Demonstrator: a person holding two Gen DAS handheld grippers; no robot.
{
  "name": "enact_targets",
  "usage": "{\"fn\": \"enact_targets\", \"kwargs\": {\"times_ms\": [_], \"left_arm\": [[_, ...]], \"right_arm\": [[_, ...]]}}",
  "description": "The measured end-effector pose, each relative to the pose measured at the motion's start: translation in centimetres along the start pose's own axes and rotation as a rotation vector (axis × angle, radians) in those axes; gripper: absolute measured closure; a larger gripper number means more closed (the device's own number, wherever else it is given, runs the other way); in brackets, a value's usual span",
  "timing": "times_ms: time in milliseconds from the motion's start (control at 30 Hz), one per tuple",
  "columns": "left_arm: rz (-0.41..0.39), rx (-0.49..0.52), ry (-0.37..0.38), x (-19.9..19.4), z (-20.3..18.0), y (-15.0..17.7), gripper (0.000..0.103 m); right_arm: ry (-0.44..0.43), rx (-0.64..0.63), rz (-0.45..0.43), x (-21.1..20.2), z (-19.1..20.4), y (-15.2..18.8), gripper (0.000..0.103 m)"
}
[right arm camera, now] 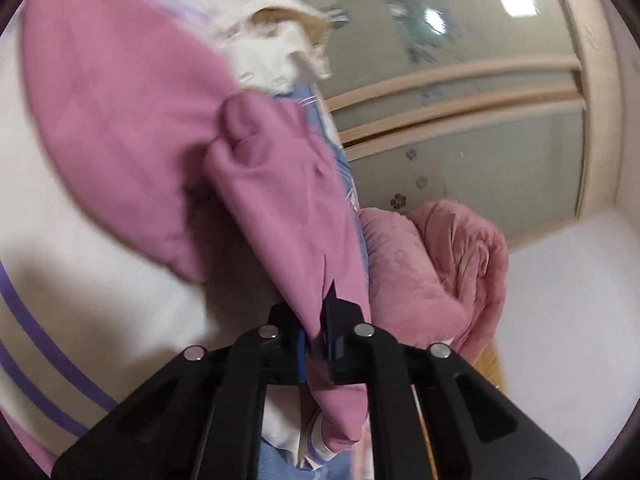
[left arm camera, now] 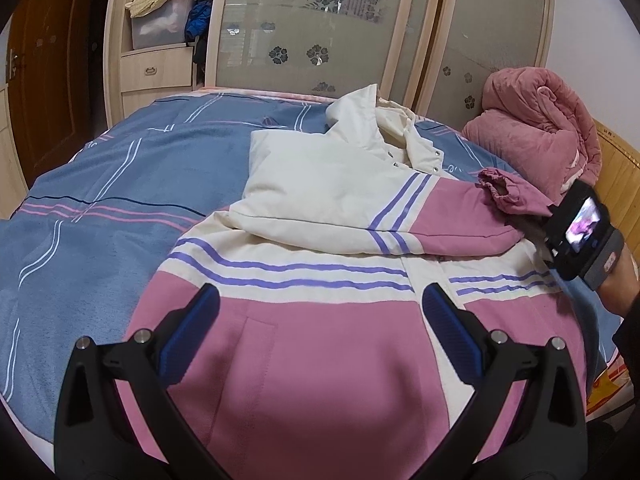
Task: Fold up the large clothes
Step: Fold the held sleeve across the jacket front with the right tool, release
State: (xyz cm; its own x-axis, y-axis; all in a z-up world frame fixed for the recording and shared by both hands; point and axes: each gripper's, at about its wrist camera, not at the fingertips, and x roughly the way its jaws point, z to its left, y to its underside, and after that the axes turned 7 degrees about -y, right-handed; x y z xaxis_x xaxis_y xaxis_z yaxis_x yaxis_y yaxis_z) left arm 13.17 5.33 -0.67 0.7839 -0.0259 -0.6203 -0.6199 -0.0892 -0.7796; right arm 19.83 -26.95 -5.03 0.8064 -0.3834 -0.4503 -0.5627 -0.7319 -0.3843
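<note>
A padded jacket (left arm camera: 304, 344), white above and pink below with purple stripes, lies front-up on the bed. Its left sleeve (left arm camera: 332, 200) is folded across the chest. My left gripper (left arm camera: 320, 304) is open and empty, hovering over the pink lower front. My right gripper (right arm camera: 316, 320) is shut on the pink right sleeve (right arm camera: 280, 208) and holds it lifted, with the view tilted. In the left wrist view the right gripper (left arm camera: 580, 232) is at the right edge by the pink cuff (left arm camera: 504, 192).
The bed has a blue striped cover (left arm camera: 120, 184). A rolled pink quilt (left arm camera: 536, 124) lies at the far right by a wooden headboard (left arm camera: 616, 160). A wardrobe (left arm camera: 312, 28) with frosted sliding doors stands behind the bed.
</note>
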Motion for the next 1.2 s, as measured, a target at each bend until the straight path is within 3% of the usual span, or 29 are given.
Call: {"fn": "enact_targets", "kwargs": {"times_ms": [100, 367, 467, 600, 633, 667, 733, 900, 1033, 1133, 1200], "left_arm": [[-0.003, -0.005, 0.002, -0.2, 0.3, 0.0, 0.002], [-0.008, -0.031, 0.005, -0.4, 1.1, -0.4, 0.002], [-0.013, -0.046, 0.005, -0.5, 1.5, -0.6, 0.002], [-0.014, -0.060, 0.003, -0.6, 2.0, -0.7, 0.002], [-0.011, -0.062, 0.002, -0.5, 2.1, -0.7, 0.002], [-0.009, -0.064, 0.002, -0.5, 2.1, -0.8, 0.002], [-0.006, -0.068, 0.007, -0.5, 2.3, -0.8, 0.002], [-0.008, -0.059, 0.008, -0.6, 2.3, -0.9, 0.002], [-0.002, -0.067, 0.019, -0.6, 2.2, -0.8, 0.002], [0.011, -0.081, 0.045, -0.4, 2.1, -0.6, 0.002], [0.024, -0.089, 0.065, -0.1, 1.7, -0.4, 0.002]], "right_arm": [[-0.003, 0.107, -0.058, -1.7, -2.4, -0.9, 0.098], [-0.029, 0.175, -0.199, -6.0, -4.1, -7.6, 0.098], [-0.071, 0.160, -0.228, -6.6, -2.4, -10.2, 0.098], [-0.164, 0.031, -0.190, -6.0, 4.0, -12.0, 0.095], [-0.179, -0.018, -0.159, -5.6, 6.1, -12.0, 0.082], [-0.188, -0.052, -0.130, -5.1, 7.5, -11.9, 0.049], [-0.159, -0.137, -0.084, -4.2, 10.7, -11.1, 0.015], [-0.095, -0.124, -0.150, -7.3, 10.3, -10.2, 0.010], [-0.038, -0.159, -0.337, -13.5, 9.7, -7.1, 0.004], [0.024, -0.039, -0.471, -17.5, 7.9, -4.4, 0.001], [0.012, 0.135, -0.523, -19.6, 5.9, -2.4, 0.001]]}}
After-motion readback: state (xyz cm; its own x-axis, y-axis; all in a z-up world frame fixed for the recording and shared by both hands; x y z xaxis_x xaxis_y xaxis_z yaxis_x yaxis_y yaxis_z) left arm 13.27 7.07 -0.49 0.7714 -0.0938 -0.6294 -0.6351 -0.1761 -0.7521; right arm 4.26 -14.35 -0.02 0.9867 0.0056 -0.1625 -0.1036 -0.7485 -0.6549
